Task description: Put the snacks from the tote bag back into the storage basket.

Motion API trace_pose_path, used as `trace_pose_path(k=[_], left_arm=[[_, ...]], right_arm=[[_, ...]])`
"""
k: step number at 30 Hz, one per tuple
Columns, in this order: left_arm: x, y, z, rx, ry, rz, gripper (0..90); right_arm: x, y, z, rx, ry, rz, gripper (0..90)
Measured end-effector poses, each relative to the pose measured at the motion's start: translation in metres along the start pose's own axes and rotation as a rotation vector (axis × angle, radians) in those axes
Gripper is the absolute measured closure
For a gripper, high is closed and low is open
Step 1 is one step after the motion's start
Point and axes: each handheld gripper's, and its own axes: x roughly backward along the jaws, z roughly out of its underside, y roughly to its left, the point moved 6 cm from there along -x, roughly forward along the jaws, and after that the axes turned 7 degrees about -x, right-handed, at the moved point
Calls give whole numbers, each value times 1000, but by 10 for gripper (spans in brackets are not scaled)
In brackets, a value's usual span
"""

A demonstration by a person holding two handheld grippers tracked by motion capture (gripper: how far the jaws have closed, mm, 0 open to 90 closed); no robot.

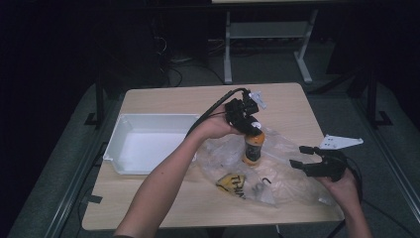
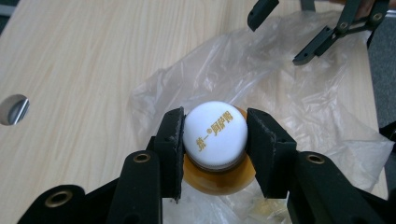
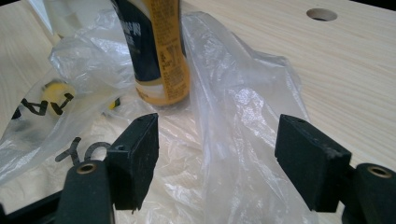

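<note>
Closest to the camera side, the right gripper (image 1: 303, 157) is sitting low over the near right part of the table (image 1: 148, 99), jaws spread wide apart and pinching nothing. In the right gripper view a raised fold of the clear plastic bag (image 3: 243, 107) is standing up between its pads, but the pads aren't pressing on it. The bag is lying crumpled flat across the table's near right half, with black lettering and a yellow patch (image 1: 229, 181) showing on its near part.

A bit farther in, the orange bottle (image 1: 252, 148) is standing upright on the bag, pretty much mid-table. The left gripper (image 1: 251, 130) is coming down on it from above, and its jaws are clamping the bottle's white cap (image 2: 215, 132) from both sides; the left gripper view is showing the pads snug against the cap with gold print on top. The person's left forearm is reaching in from the bottom edge to get there.

Off to the left, well apart from the bottle, a white tray (image 1: 115, 134) is sitting on the table.
</note>
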Motion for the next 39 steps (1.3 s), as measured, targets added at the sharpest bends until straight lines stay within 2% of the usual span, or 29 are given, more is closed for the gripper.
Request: trace_pose_path(k=[3,7,14,19,26,33,39], left_arm=[[5,1,-3,-6,-4,-6,590],[11,1,-6,7,1,-14,589],[27,-2,-17,-16,-7,-35,590],[41,-1,-23,-13,-24,-42,590],[55,1,-22,-9,-8,-57,590],[68,3,-19,-2,-14,-61,590],[77,6,-19,-3,-1,-98,589]], right_arm=[[2,-2,0,-8,-7,3,299],[3,-4,1,-15,-12,6,300],[4,-3,1,-17,-19,7,301],[7,-5,1,-24,-26,10,300],[9,-6,2,-29,-29,12,299],[9,-6,4,-23,-21,22,300],[9,-6,6,-34,-27,13,297]])
